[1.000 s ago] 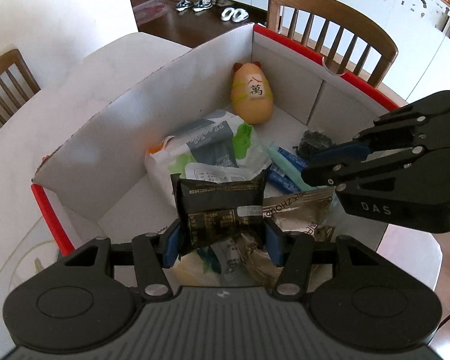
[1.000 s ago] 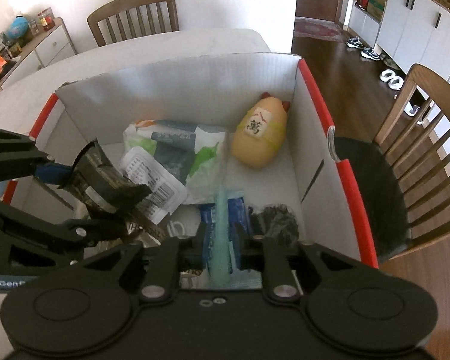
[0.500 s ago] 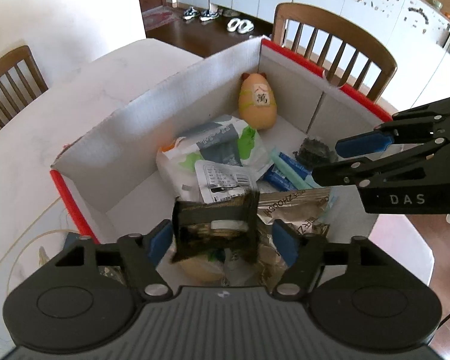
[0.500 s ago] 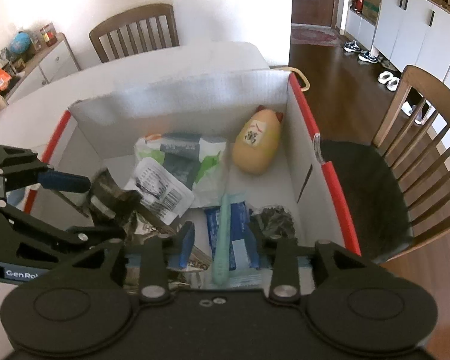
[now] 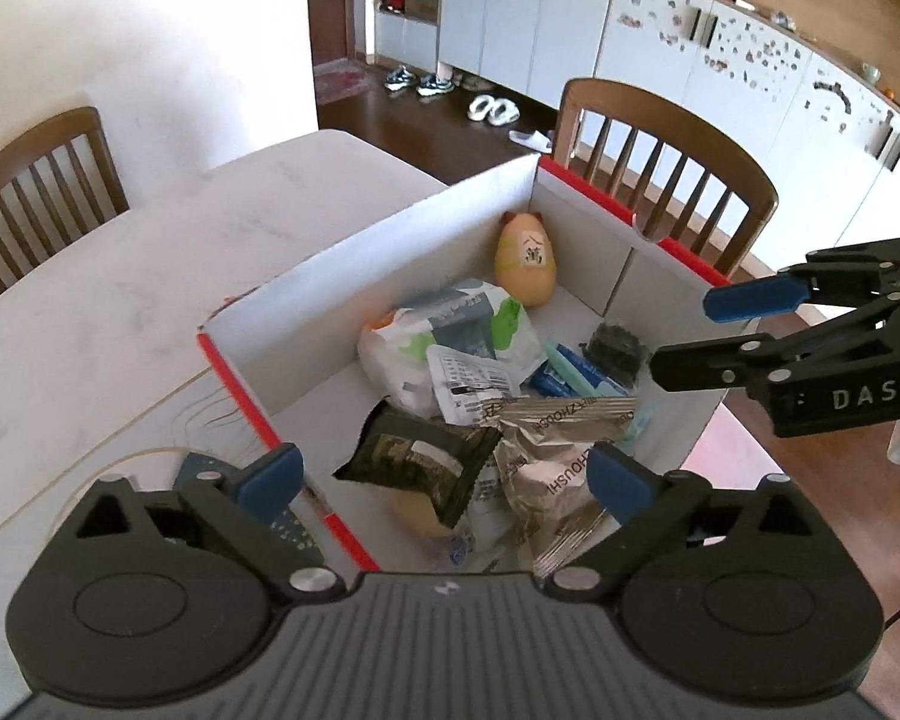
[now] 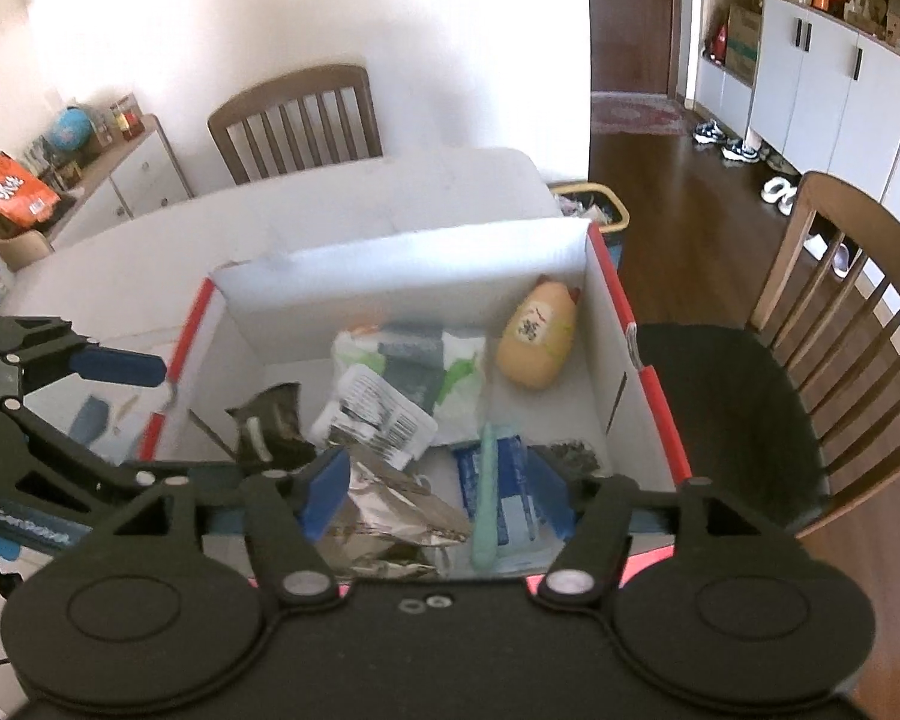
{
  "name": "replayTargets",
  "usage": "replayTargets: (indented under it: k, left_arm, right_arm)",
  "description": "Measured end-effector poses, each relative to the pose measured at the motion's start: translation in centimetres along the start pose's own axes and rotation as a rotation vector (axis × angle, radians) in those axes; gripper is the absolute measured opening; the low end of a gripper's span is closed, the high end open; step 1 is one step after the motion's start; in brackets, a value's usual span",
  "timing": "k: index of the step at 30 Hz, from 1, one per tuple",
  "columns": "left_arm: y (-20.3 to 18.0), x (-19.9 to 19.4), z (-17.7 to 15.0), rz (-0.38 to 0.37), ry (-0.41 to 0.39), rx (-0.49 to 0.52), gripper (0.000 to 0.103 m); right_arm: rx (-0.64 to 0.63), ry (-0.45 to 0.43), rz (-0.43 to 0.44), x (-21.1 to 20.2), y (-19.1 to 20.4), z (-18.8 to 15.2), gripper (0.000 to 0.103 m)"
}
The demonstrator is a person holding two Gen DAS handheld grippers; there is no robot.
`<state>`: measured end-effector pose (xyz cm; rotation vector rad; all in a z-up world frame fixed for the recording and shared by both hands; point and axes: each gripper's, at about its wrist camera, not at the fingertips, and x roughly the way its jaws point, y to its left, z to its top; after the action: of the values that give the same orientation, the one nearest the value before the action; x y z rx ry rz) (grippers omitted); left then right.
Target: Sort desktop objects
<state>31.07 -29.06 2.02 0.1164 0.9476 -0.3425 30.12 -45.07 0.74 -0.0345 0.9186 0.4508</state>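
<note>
A white cardboard box with red rims [image 5: 354,276] [image 6: 402,276] stands on the table and holds the sorted things. A dark snack packet [image 5: 420,462] [image 6: 273,429] lies loose at its near left corner. Beside it are silver foil packets [image 5: 564,450], a white-green pouch [image 5: 444,330] [image 6: 414,360], an orange figurine [image 5: 525,264] [image 6: 537,333], a teal toothbrush [image 6: 486,498] on blue packets, and a black clump [image 5: 615,351]. My left gripper [image 5: 444,477] is open and empty above the box's near edge. My right gripper [image 6: 438,495] is open and empty above the toothbrush.
The white table [image 5: 150,276] spreads left of the box. A blue-grey object [image 5: 204,468] lies on it just outside the box's left wall. Wooden chairs [image 5: 660,180] [image 6: 297,114] stand around the table; one with a black seat [image 6: 726,414] is at the right.
My left gripper opened and dropped the dark packet into the box, then drew back. My right gripper opened off the toothbrush and rose. Both pulled away from the box.
</note>
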Motion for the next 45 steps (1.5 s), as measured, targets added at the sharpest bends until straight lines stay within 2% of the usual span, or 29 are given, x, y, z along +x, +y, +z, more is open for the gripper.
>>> replayTargets:
  k: [10, 14, 19, 22, 28, 31, 45]
  left_arm:
    - [1.0, -3.2, -1.4, -0.004, -0.064, -0.034, 0.103]
    - [1.0, -4.7, -2.2, 0.011, -0.096, -0.031, 0.103]
    - [1.3, -6.5, -3.3, 0.031, -0.123, -0.035, 0.103]
    - [1.5, -7.3, -4.1, 0.048, -0.124, -0.032, 0.103]
    - [1.9, -8.9, -5.6, 0.057, -0.128, -0.043, 0.103]
    - [2.1, -9.4, -6.4, 0.038, -0.123, -0.052, 0.103]
    - [2.1, -11.2, -9.5, 0.062, -0.114, -0.065, 0.103]
  right_arm:
    - [0.023, -0.064, 0.011, -3.0, 1.8, -0.7, 0.083]
    - [0.031, -0.093, 0.015, -4.2, 2.7, -1.2, 0.088]
    - [0.019, -0.132, 0.012, -5.5, 4.3, -1.7, 0.100]
    - [0.017, -0.150, 0.018, -6.1, 5.2, -2.1, 0.102]
    - [0.013, -0.166, 0.012, -6.8, 7.0, -3.2, 0.103]
    - [0.006, -0.172, -0.002, -7.0, 7.9, -4.0, 0.103]
    - [0.018, -0.195, -0.029, -8.2, 10.4, -7.1, 0.103]
